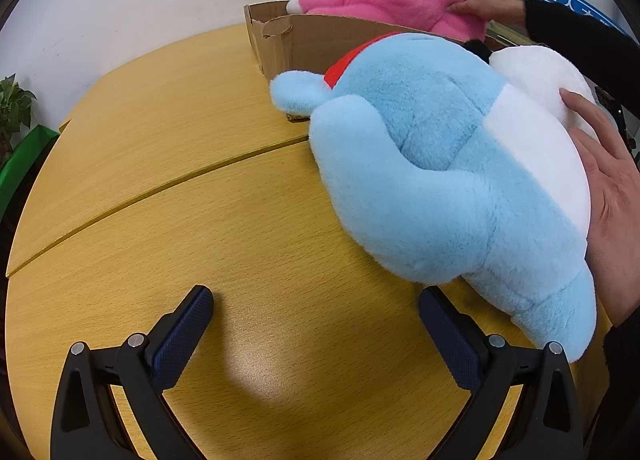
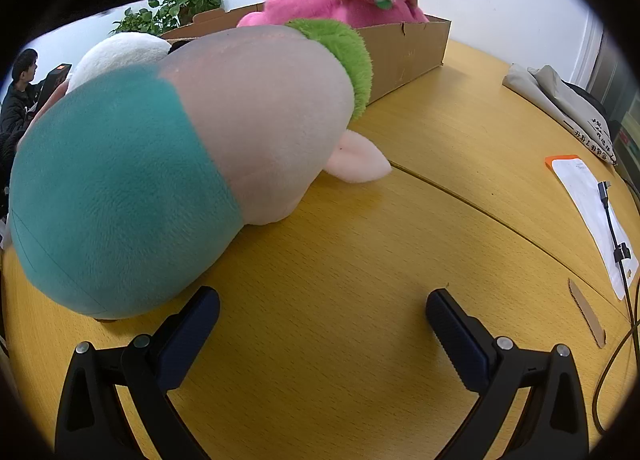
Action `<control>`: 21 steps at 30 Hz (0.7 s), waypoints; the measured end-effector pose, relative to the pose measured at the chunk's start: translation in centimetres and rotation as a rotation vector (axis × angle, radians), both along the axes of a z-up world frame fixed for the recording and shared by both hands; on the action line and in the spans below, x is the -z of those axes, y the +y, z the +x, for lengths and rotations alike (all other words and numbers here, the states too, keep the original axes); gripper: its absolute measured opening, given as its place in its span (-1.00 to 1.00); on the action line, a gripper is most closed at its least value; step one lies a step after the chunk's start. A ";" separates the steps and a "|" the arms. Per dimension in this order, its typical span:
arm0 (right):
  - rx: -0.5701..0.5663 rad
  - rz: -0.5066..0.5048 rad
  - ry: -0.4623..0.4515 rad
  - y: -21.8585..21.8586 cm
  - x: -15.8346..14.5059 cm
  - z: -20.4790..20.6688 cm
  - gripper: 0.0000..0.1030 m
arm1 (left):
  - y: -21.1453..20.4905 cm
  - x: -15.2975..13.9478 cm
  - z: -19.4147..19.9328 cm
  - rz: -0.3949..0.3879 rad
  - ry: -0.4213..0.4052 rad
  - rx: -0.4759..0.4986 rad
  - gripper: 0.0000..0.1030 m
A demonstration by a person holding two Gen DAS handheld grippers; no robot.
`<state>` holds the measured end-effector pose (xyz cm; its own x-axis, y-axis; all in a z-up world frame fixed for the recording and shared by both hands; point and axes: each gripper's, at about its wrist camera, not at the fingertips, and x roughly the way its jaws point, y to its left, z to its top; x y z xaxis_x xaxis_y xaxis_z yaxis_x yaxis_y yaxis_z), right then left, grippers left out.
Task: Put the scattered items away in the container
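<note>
I'm over a yellow wood-grain surface (image 1: pixel 168 188) with a curved seam running across it, a white wall behind and a potted plant (image 1: pixel 12 108) at the far left edge. My left gripper (image 1: pixel 316 302) is spread wide with nothing between its blue pads, low over bare wood. My right gripper (image 2: pixel 322 300) is just as wide apart and also holds nothing.

The cardboard box (image 1: pixel 304 44) sits at the far side of the surface, its near wall torn at the corner. A pink plush toy (image 1: pixel 384 0) lies in it, and a bare hand (image 1: pixel 480 0) in a black sleeve presses down on it. Just in front of the box, a big light-blue plush toy (image 1: pixel 420 164) with a white belly and red collar lies on the surface, another bare hand (image 1: pixel 608 196) flat against its belly.

The right wrist view shows what the left misses: a teal-and-pale-pink plush toy (image 2: pixel 180 164) with a green ruff lying in front of the box, a white pouch with an orange end (image 2: pixel 588 212), a black cable (image 2: pixel 616 244), a folded cloth bag (image 2: pixel 560 100), and a seated person (image 2: pixel 20 92) far left.
</note>
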<state>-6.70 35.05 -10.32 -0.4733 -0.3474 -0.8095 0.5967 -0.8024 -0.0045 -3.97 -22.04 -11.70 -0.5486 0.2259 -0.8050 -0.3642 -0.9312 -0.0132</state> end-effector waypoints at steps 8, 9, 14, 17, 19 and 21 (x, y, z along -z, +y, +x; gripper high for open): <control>0.000 0.000 0.000 0.0 0.0 0.1 1.00 | 0.0 0.0 0.0 0.000 0.000 0.000 1.00; 0.000 0.000 0.000 0.0 0.0 0.1 1.00 | 0.0 0.0 0.0 0.000 0.000 0.000 1.00; 0.000 0.000 0.000 0.0 0.0 0.1 1.00 | 0.0 0.0 0.0 0.000 0.000 0.000 1.00; 0.000 0.000 0.000 0.0 0.0 0.1 1.00 | 0.0 0.0 0.0 0.000 0.000 0.000 1.00; -0.001 0.000 0.000 0.0 0.0 0.2 1.00 | 0.0 0.0 0.0 0.000 0.000 0.000 1.00; -0.001 0.000 0.000 0.0 0.0 0.2 1.00 | 0.0 0.0 0.0 0.000 0.000 0.000 1.00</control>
